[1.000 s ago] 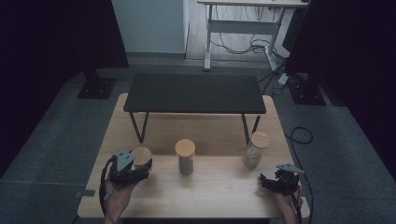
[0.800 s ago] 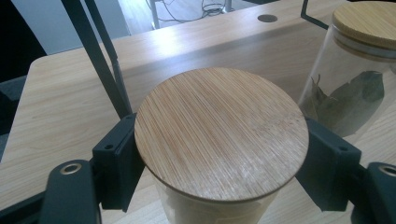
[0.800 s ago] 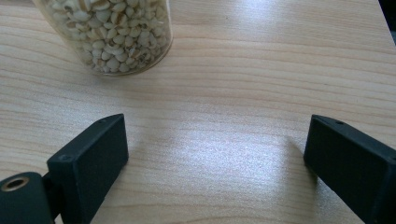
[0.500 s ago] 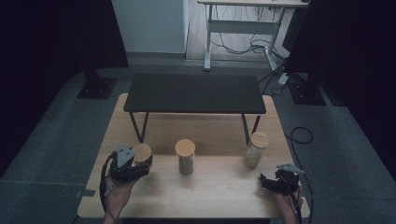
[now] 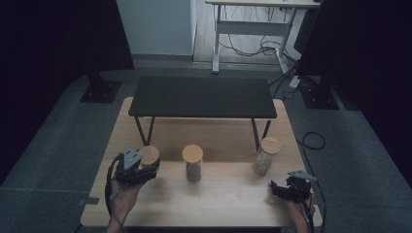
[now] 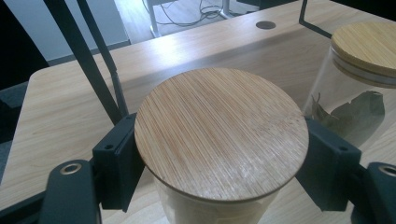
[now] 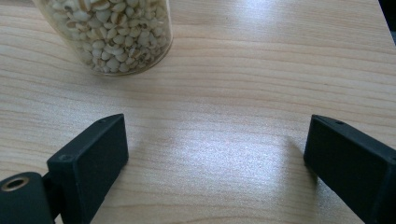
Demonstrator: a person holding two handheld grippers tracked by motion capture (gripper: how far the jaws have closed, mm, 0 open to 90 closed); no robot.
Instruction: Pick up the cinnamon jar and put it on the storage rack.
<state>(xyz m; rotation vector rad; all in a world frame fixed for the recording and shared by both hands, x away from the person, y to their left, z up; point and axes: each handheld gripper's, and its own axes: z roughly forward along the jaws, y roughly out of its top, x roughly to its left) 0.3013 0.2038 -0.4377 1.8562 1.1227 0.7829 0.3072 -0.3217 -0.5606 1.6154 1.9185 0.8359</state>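
Note:
My left gripper (image 5: 145, 167) is shut on a glass jar with a round wooden lid (image 5: 149, 155) at the table's front left. In the left gripper view the two black pads press on the jar from either side just under the lid (image 6: 219, 133). A second lidded jar (image 5: 193, 162) holding dried leaves (image 6: 359, 93) stands to its right. Further right is a third jar (image 5: 266, 155), filled with pale grains (image 7: 112, 32). My right gripper (image 5: 279, 188) rests near the front right corner, open, with bare wood between its jaws (image 7: 219, 158); the grain jar stands apart from it.
All of this sits on a light wooden table (image 5: 228, 194). A low black shelf on thin legs (image 5: 201, 97) spans the table's far half, behind the jars. Dark floor, stands and cables surround the table.
The left gripper and its jar have shifted very slightly away from the front edge. The right gripper has kept still.

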